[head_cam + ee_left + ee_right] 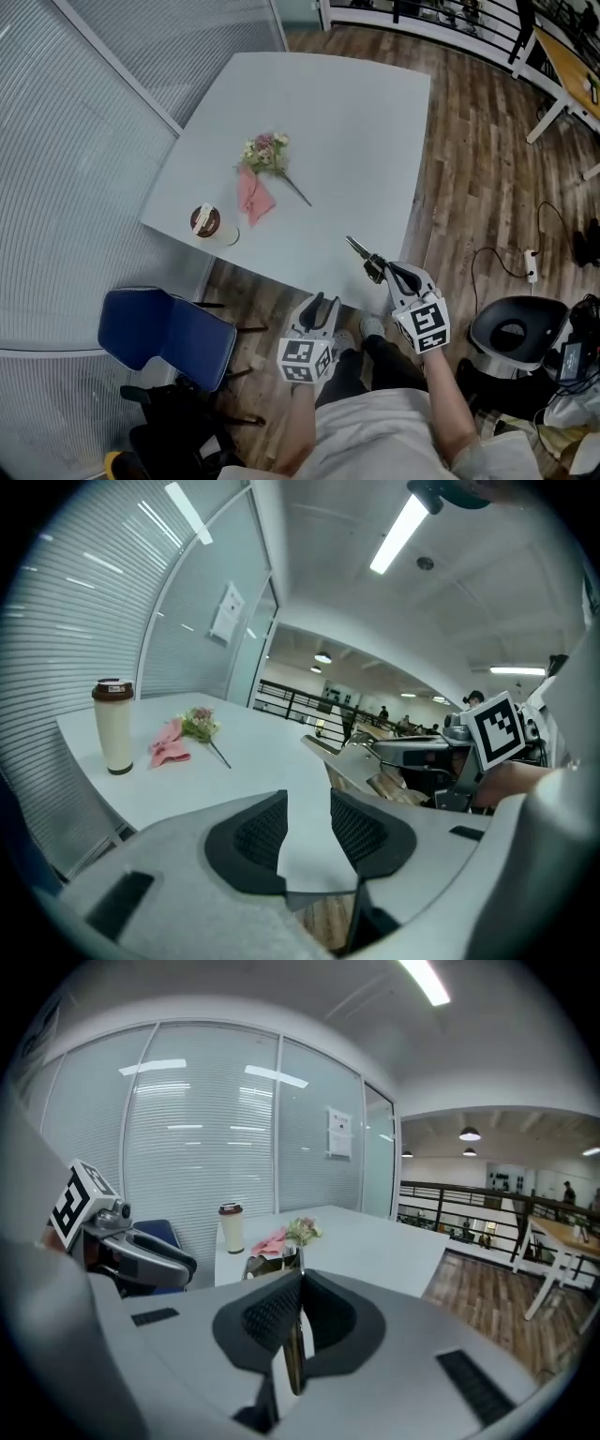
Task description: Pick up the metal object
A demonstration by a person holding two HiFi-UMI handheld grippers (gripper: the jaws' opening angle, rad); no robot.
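While my right gripper (pixel 298 1283) clamps the thin shiny metal object (pixel 270 1265), its shape mostly hidden behind the jaws, my left gripper (pixel 308 795) stands open and empty.

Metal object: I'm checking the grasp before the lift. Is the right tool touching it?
Touching. The right gripper view shows the right tool closed on the metal object, with its thin edge pinched between the pads.
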